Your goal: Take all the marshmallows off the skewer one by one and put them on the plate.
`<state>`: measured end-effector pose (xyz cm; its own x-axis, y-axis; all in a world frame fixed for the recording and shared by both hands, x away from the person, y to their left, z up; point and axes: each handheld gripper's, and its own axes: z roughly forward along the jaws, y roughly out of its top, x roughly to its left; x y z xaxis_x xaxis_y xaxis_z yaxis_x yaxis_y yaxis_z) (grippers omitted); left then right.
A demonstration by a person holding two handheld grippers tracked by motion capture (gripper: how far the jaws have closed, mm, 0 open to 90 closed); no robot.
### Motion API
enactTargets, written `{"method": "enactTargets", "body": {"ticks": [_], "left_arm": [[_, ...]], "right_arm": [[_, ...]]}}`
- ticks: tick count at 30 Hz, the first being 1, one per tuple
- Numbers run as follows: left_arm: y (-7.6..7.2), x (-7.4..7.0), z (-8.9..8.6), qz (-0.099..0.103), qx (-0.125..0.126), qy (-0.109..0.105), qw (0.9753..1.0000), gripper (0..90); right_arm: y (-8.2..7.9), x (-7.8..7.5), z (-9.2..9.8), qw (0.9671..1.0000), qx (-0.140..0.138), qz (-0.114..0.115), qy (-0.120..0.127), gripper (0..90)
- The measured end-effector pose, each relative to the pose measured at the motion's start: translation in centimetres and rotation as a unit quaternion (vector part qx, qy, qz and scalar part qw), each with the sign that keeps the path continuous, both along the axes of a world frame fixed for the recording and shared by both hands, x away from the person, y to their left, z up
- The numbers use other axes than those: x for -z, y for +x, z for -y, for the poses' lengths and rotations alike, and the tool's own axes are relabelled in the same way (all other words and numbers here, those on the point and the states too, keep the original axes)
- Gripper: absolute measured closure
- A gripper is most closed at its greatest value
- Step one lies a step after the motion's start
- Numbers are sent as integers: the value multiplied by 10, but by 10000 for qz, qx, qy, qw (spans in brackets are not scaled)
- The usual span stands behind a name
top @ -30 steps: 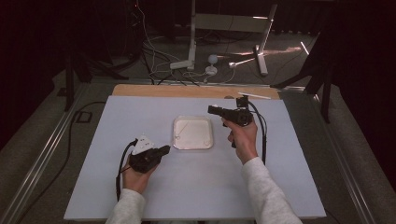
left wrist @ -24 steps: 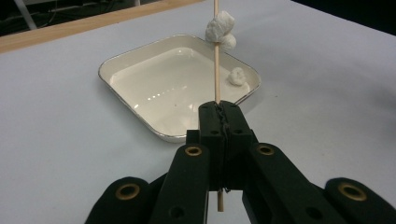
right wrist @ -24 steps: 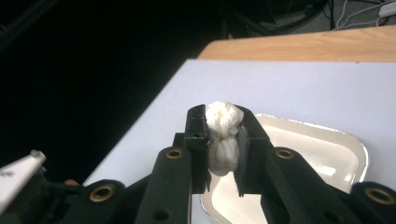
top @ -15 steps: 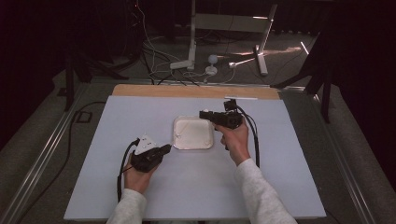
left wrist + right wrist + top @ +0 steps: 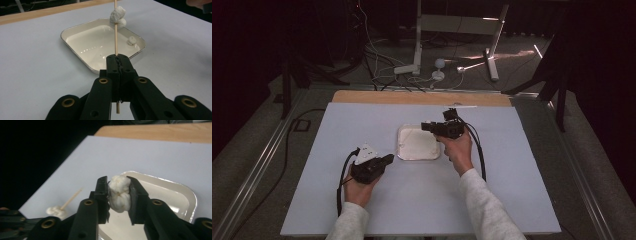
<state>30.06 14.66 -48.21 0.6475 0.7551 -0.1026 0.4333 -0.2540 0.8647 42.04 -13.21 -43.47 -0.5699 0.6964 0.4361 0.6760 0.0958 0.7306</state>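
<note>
A white square tray (image 5: 412,146) sits mid-table. My left gripper (image 5: 388,159), just left of the tray, is shut on a thin wooden skewer (image 5: 115,37) held upright. Two white marshmallows (image 5: 118,16) are threaded high on the skewer. One small loose marshmallow (image 5: 131,40) lies in the tray (image 5: 92,47). My right gripper (image 5: 425,126) hovers over the tray's far right part, pointing left. It is shut on a white marshmallow (image 5: 120,193), squeezed between its jaws above the tray (image 5: 175,192). The skewer (image 5: 71,197) and the left gripper (image 5: 10,220) show beyond it.
The tray stands on a pale blue-grey tabletop (image 5: 512,165) with a wooden strip (image 5: 412,97) along the far edge. Cables and metal stand legs (image 5: 419,45) lie on the dark floor behind the table.
My right gripper has moved left, from beside the tray's right edge to over the tray, carrying the marshmallow. The left gripper and skewer have stayed put.
</note>
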Motion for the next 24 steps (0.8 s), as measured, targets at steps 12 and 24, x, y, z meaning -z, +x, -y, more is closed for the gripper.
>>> {"method": "enactTargets", "body": {"ticks": [12,24], "left_arm": [[0,0,-2,-5,-51,-11,10000,900],[0,-1,-2,51,-86,-46,9999,900]], "right_arm": [[1,8,-9,9999,-95,-25,-54,333],[-13,0,-13,9989,-399,-34,233,190]]}}
